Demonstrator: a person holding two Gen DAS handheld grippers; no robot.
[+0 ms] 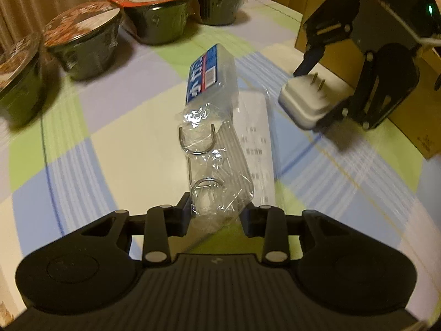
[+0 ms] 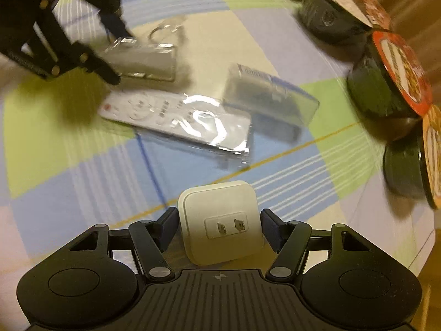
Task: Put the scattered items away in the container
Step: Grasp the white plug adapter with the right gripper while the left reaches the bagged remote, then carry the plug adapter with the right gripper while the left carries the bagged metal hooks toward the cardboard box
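- Holding stuff in both tools right now: the left tool (image 1: 216,215) is clenching the near end of a clear plastic packet (image 1: 212,149) with wire hooks inside, and the right tool (image 2: 219,227) is squeezing a white plug adapter (image 2: 220,223) by its sides, prongs facing back at the camera.
- Seems like the side grip is keeping the prongs clear of the pads, so the adapter is sitting square and probably isn't going to twist.
- From the left view, the adapter (image 1: 306,104) is hanging off the worktop (image 1: 110,127), right beside a cardboard box (image 1: 408,115). I'm guessing that's the container, so it's likely about to go in.
- The packet is getting picked up by one end, with the far end drooping over a white remote control (image 2: 176,118) in a shiny sleeve, which is lying flat on the checked cloth.
- A clear box with a blue label (image 1: 212,69) is sitting just past the remote, looks like touching it.
- Count: four loose items (two gripped, two waiting on the worktop), plus four instant noodle bowls (image 1: 157,16) lining the far edge. No idea if those are meant to go in too.
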